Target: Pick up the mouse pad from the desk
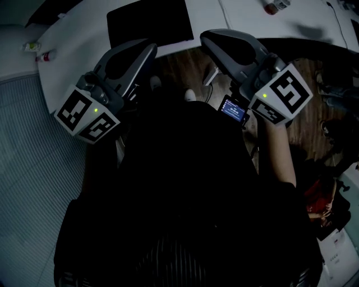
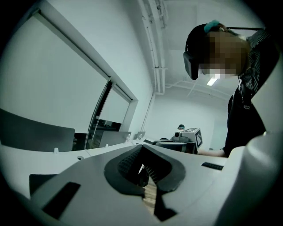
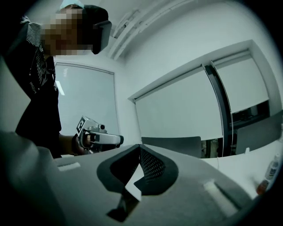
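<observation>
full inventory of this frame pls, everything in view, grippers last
mouse pad: 1, black, flat on the desk, just beyond the left gripper's tip
desk: 1, white, across the top of the head view
bottle: 1, small with a red cap, far side of the desk, right
small items: 2, one yellowish, one red-tipped, at the desk's left end; too small to identify
wood floor: brown, under the desk's edge
carpet: grey, ribbed, left side
chair back: 1, grey, behind the desk in the right gripper view
forearm: 1, bare, behind the right gripper
left gripper: 1, grey with marker cube, jaws shut, empty
right gripper: 1, grey with marker cube, jaws shut, empty
</observation>
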Available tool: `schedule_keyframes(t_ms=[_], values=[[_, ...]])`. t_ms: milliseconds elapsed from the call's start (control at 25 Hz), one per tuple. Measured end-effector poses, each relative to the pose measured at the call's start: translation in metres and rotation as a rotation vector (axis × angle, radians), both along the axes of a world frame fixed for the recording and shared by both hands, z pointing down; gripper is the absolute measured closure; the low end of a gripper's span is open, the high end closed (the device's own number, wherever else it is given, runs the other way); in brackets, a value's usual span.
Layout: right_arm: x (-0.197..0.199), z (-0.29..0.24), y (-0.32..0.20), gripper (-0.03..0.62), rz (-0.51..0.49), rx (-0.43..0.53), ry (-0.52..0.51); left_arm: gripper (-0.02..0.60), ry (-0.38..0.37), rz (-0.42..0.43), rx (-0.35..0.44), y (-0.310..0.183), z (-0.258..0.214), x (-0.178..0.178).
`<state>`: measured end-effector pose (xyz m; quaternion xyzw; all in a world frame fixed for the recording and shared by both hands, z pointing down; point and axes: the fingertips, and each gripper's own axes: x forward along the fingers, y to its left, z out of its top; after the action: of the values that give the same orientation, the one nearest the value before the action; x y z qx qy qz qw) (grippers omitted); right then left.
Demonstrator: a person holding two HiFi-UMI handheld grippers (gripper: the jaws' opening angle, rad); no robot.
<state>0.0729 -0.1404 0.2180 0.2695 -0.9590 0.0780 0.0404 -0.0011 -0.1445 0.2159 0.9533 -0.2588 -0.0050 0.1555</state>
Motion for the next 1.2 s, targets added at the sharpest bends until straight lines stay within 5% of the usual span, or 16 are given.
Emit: schedule_keyframes(t_ms=[440,1200], values=[[-0.012,-0.022,-0.066,0.589,0.18,0.033,0.032,0.574,0.047,0.162,0.05,-0.091,-0.026,-0.01],[-0.111,-0.015,-0.18,0.589,0.26,-0.048,0.068,0.574,0.074,0.26,-0.015,-0.194,-0.005,-0.102]])
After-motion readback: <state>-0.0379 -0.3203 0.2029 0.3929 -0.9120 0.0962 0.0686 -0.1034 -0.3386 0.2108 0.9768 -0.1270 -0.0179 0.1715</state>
